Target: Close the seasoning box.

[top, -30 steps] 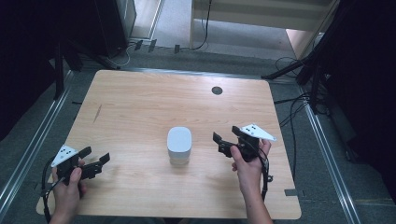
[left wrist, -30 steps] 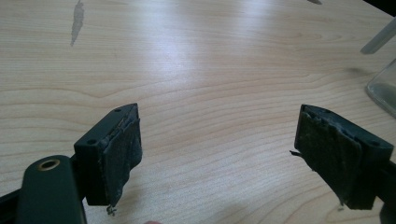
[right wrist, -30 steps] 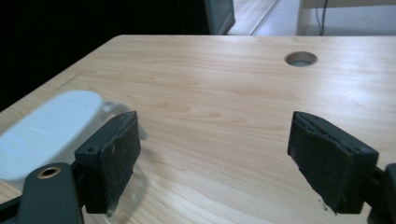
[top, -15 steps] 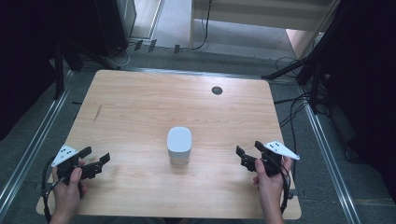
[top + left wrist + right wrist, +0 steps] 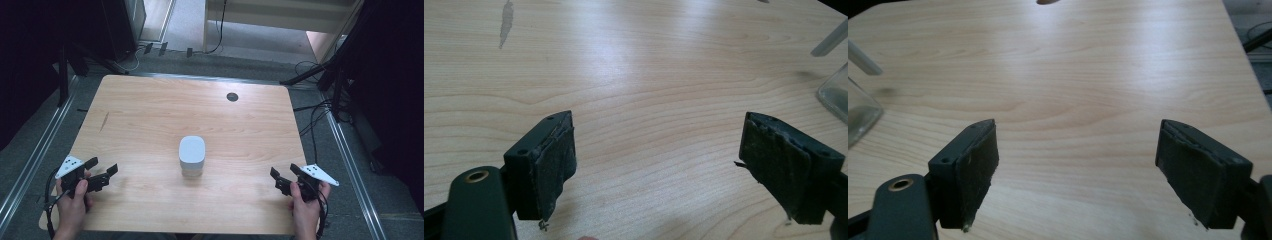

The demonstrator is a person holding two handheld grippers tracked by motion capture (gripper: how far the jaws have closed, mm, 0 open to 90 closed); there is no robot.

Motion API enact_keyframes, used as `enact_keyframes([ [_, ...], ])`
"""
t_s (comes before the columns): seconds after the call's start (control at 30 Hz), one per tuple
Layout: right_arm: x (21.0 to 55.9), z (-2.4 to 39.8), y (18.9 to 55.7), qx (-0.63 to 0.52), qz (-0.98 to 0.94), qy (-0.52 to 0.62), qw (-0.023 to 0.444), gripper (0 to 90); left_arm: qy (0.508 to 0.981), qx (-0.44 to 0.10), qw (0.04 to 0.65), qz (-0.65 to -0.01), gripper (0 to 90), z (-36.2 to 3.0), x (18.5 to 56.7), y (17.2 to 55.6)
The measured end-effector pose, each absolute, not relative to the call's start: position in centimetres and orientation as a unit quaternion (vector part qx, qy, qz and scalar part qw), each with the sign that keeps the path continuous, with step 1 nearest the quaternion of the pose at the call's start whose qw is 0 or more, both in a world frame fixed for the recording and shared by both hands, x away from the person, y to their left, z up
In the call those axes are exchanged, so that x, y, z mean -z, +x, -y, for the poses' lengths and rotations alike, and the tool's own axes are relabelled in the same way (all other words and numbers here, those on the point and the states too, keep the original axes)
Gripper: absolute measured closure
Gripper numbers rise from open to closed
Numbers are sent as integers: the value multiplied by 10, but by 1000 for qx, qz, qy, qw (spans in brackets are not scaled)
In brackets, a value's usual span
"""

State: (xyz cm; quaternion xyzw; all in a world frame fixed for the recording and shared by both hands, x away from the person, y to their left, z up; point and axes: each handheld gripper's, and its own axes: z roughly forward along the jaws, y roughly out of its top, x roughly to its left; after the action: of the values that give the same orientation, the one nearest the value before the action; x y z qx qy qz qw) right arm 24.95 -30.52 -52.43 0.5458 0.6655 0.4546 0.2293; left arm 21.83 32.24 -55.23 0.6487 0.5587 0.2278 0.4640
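Note:
A white-lidded clear container (image 5: 192, 155) stands upright near the middle of the wooden table (image 5: 150, 115). Its glassy edge shows at the right border of the left gripper view (image 5: 835, 95) and at the left border of the right gripper view (image 5: 859, 116). My left gripper (image 5: 102, 171) rests near the table's front left corner, open, nothing between its pads (image 5: 555, 167). My right gripper (image 5: 286, 179) sits near the front right edge, open and empty, its pads (image 5: 975, 167) wide apart. Both grippers point toward the container from well off to its sides.
A small dark round hole (image 5: 232, 96) marks the far part of the table. A faint scuff (image 5: 104, 121) lies on the left side. Cables and dark stands (image 5: 320, 80) surround the table on the floor.
My right gripper has drawn back from beside the container toward the front right edge of the table. The left gripper and the container have stayed put.

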Motion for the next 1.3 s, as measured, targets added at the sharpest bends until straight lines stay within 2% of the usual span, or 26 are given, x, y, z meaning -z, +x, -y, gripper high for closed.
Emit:
enact_keyframes([
  [0.67, 542, 357, 220, -432, -646, 578, 247, 185, 648, -229, 463, -560, 152, -322, 552, 218],
  [1.3, 547, 356, 213, -435, -649, 572, 250, 202, 648, -231, 460, -561, 152, -321, 552, 219],
])
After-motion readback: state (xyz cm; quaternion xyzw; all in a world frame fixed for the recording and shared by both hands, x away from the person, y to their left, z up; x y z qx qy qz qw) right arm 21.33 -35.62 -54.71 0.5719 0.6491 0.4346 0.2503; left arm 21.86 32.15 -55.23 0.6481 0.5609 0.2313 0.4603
